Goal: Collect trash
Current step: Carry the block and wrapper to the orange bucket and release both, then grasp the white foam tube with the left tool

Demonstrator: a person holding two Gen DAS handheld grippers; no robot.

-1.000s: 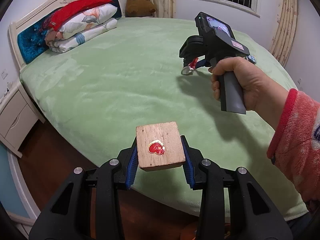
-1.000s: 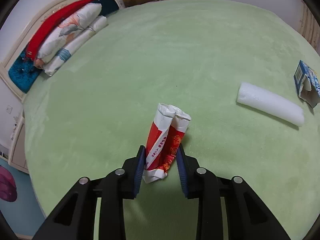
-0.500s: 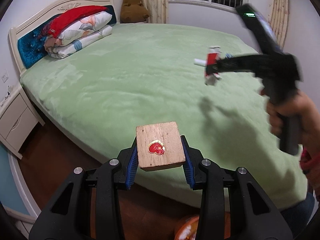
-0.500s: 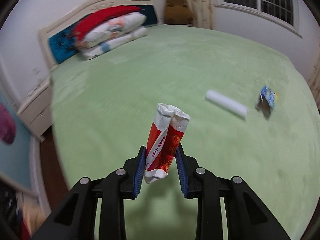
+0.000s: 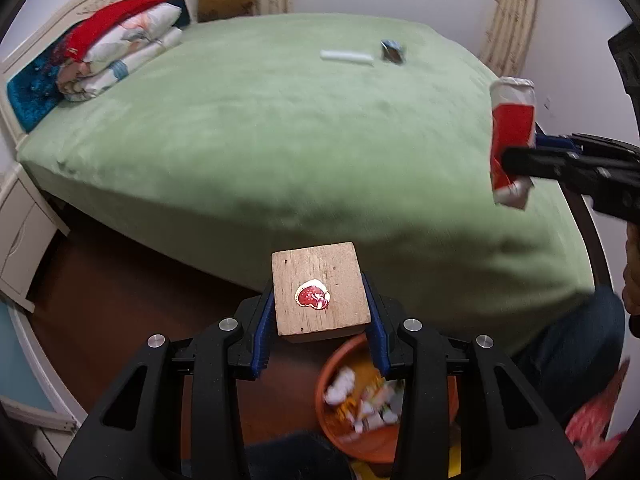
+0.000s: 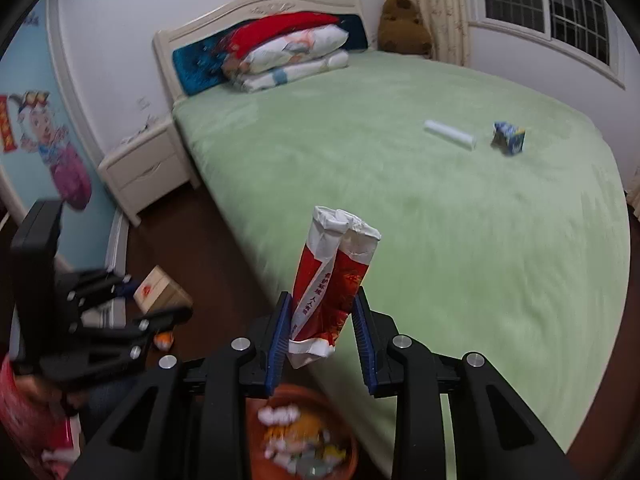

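My left gripper (image 5: 318,320) is shut on a small wooden block (image 5: 319,292) with a red heart sticker, held above the floor beside the bed. My right gripper (image 6: 322,330) is shut on a crushed red and white paper cup (image 6: 334,280), which also shows at the right edge of the left wrist view as the cup (image 5: 512,136). An orange bin (image 5: 384,408) with scraps of rubbish sits on the floor right under both grippers, and its rim (image 6: 344,408) is low in the right wrist view. On the green bed lie a white roll (image 6: 450,136) and a blue carton (image 6: 508,139).
The green bed (image 5: 280,128) fills most of both views, with stacked pillows (image 6: 288,56) and a brown plush toy (image 6: 404,20) at its head. A white nightstand (image 6: 148,168) stands beside it. Dark wooden floor (image 5: 120,300) runs along the bed's near edge.
Both grippers have swung back from over the bed to its edge, with the block and the cup still held. The orange bin has come into view below them.
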